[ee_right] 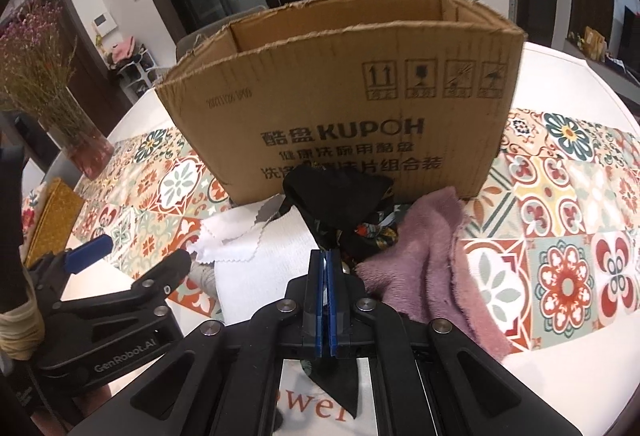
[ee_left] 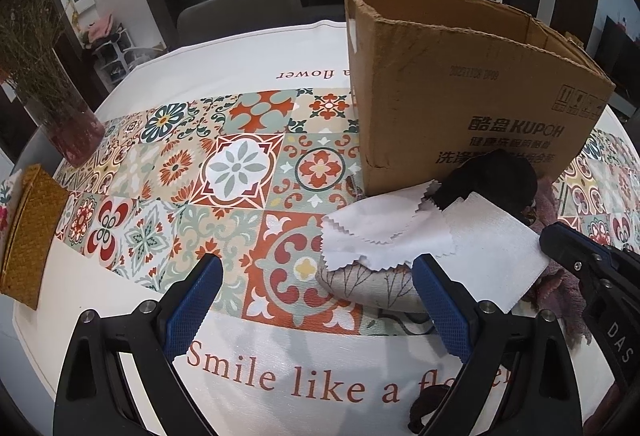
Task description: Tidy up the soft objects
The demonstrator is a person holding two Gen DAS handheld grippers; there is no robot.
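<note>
An open cardboard box [ee_left: 468,103] [ee_right: 344,115] stands on the table. In front of it lies a pile of cloths: white zigzag-edged pieces [ee_left: 380,232] [ee_right: 236,236], a white ribbed cloth [ee_left: 496,236], a grey leaf-print cloth [ee_left: 368,284], a black cloth [ee_left: 496,175] [ee_right: 340,195] and a mauve fleece [ee_right: 432,256]. My left gripper [ee_left: 316,272] is open, its right finger over the grey cloth; it also shows in the right wrist view [ee_right: 136,256]. My right gripper [ee_right: 326,256] is shut on the black cloth, which runs between the pads and hangs below them.
A tiled-pattern tablecloth [ee_left: 240,171] covers the round table. A glass vase of dried flowers [ee_left: 68,123] [ee_right: 80,143] and a woven yellow case [ee_left: 28,236] [ee_right: 56,215] stand at the left. Grey chairs [ee_left: 240,11] are behind the table.
</note>
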